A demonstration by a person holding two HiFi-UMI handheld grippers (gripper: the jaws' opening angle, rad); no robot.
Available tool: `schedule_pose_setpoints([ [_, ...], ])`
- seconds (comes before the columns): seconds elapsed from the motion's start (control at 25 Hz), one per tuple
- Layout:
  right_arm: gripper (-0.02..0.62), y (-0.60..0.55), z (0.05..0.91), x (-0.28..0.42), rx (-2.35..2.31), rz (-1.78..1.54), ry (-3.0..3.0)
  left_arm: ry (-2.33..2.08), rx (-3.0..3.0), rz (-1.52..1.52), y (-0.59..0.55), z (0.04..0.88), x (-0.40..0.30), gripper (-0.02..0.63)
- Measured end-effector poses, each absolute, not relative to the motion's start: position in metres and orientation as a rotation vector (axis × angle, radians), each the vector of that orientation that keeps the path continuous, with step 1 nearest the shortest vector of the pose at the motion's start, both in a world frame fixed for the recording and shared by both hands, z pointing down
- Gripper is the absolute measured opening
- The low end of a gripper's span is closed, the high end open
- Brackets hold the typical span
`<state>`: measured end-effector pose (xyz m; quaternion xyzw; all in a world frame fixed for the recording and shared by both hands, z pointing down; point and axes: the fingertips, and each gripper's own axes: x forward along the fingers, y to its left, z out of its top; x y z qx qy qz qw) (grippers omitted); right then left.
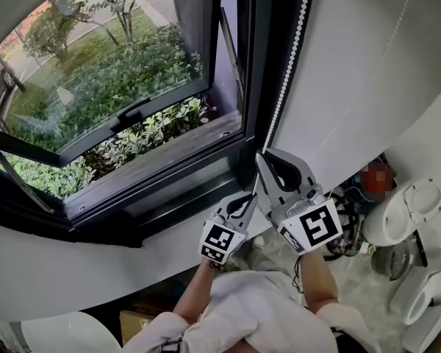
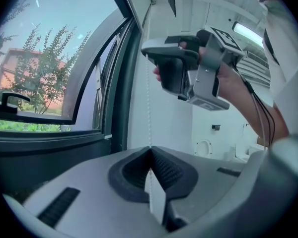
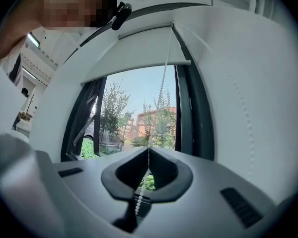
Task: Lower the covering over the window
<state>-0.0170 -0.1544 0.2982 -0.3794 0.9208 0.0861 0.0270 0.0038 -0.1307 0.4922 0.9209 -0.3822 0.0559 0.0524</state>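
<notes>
The left tool (image 1: pixel 246 199) is clamped on the bead chain (image 1: pixel 287 72) low down, the right tool (image 1: pixel 263 155) pinched on it just above, probably for hand-over-hand pulling. The blind (image 3: pixel 139 51) sits rolled up at the top of the window (image 1: pixel 103 79).

Pale floor (image 1: pixel 364 289) btm right w/ white toilets (image 1: pixel 406 210), a round mesh thing (image 1: pixel 392 260), dark cables (image 1: pixel 347 235).

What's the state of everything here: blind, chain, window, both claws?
roller blind: rolled up, window mostly uncovered
bead chain: hanging straight, held in both claws
window sash: open, tilted outward
left claw: shut on bead chain
right claw: shut on bead chain, above the left claw
</notes>
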Motion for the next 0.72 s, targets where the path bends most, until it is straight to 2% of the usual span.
schedule_pose_setpoints([
  [0.72,-0.003,-0.157,0.377,-0.02,-1.16,0.073,2.928,-1.155,2.706,0.315,-0.126,0.576,0.005,0.012],
])
